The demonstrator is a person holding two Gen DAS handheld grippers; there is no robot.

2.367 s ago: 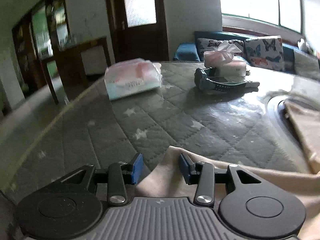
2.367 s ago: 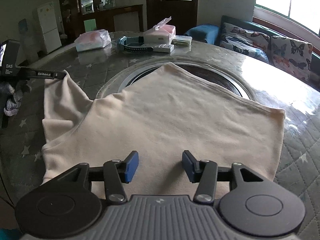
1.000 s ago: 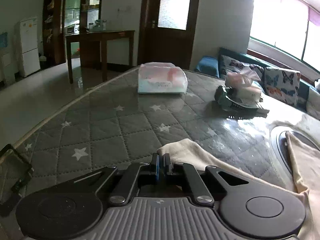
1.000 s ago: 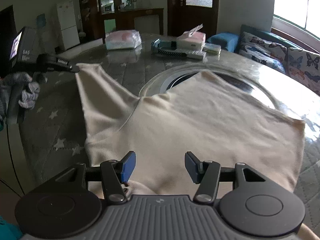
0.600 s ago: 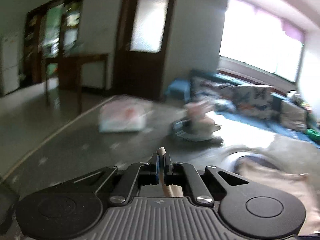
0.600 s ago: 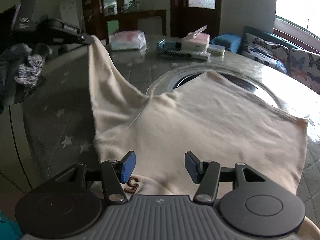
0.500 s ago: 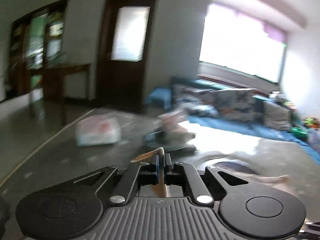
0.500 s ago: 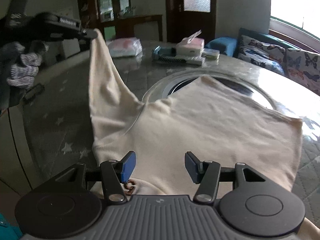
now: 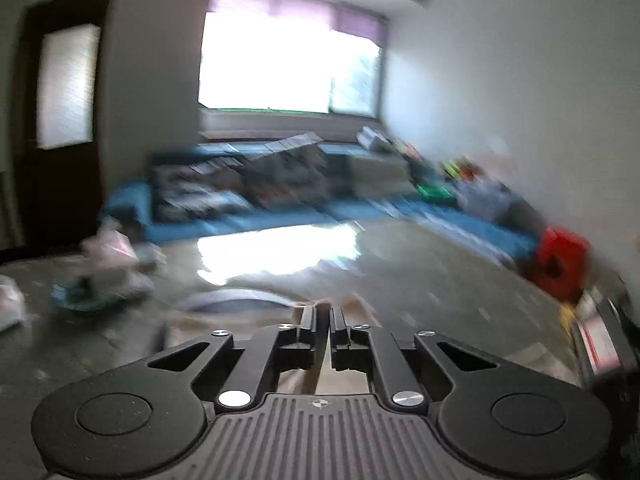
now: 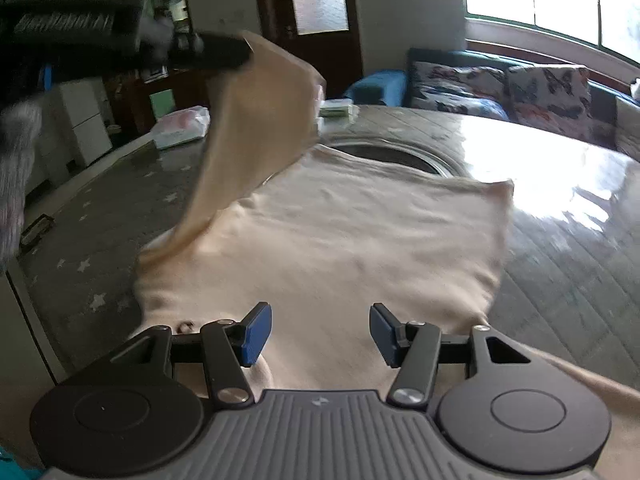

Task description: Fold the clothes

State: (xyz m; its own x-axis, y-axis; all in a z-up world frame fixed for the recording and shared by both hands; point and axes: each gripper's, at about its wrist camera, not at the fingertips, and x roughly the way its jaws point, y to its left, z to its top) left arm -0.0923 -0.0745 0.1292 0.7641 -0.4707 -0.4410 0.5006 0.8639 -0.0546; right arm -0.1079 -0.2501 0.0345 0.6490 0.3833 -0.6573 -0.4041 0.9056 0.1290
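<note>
While most of the cream garment (image 10: 340, 240) lies flat on the near part of the quilted counter (image 10: 580, 280), its left sleeve (image 10: 256, 120) is lifted high and slants over the cloth. At the sleeve's far end the left hand-held gripper (image 10: 236, 52) is clamped on the fabric; its own blurred view shows the fingers pressed together. Nearest the camera, the right hand-held gripper (image 10: 320, 330) hovers over the near hem, blue pads spread wide, gripping nothing.
</note>
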